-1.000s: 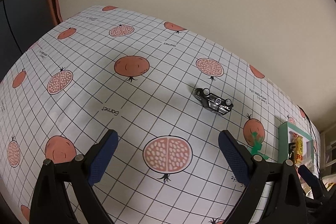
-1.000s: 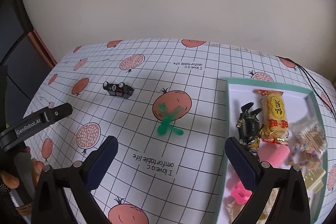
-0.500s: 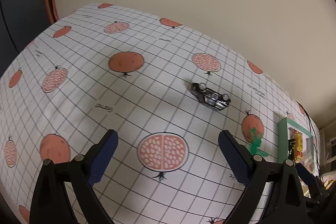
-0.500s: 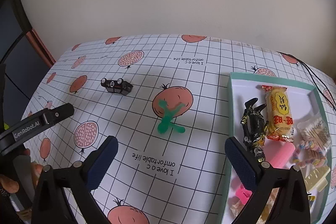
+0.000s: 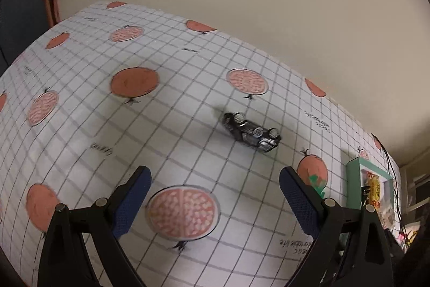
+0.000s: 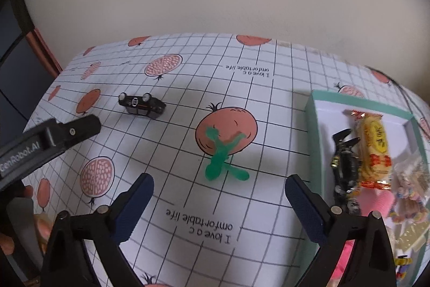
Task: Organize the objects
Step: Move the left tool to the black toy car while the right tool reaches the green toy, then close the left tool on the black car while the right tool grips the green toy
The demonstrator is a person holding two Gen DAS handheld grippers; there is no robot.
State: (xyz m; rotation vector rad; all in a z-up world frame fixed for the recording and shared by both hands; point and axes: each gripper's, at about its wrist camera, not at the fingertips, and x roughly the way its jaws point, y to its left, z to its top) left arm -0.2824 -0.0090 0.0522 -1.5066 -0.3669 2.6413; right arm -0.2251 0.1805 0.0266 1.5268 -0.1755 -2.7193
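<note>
"I love a comfortable life" is printed on the bench (image 6: 268,88) covering; "GenRobot.AI" is read on the left tongs (image 5: 215,195). Both left and right tongs (image 6: 219,202) are seen wide open, nothing gripped or touched. A black toy car (image 6: 142,106) is found overturned at 11 o'clock, a green figure (image 6: 221,158) at 12, a filled tray (image 6: 313,141) at 3. A plain wall is noted behind.

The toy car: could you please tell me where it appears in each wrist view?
Left wrist view: the toy car lies right of centre, wheels up.
Right wrist view: the car lies upper left.
Shared landmark: the green figure, at right in the left view, at centre in the right.
</note>
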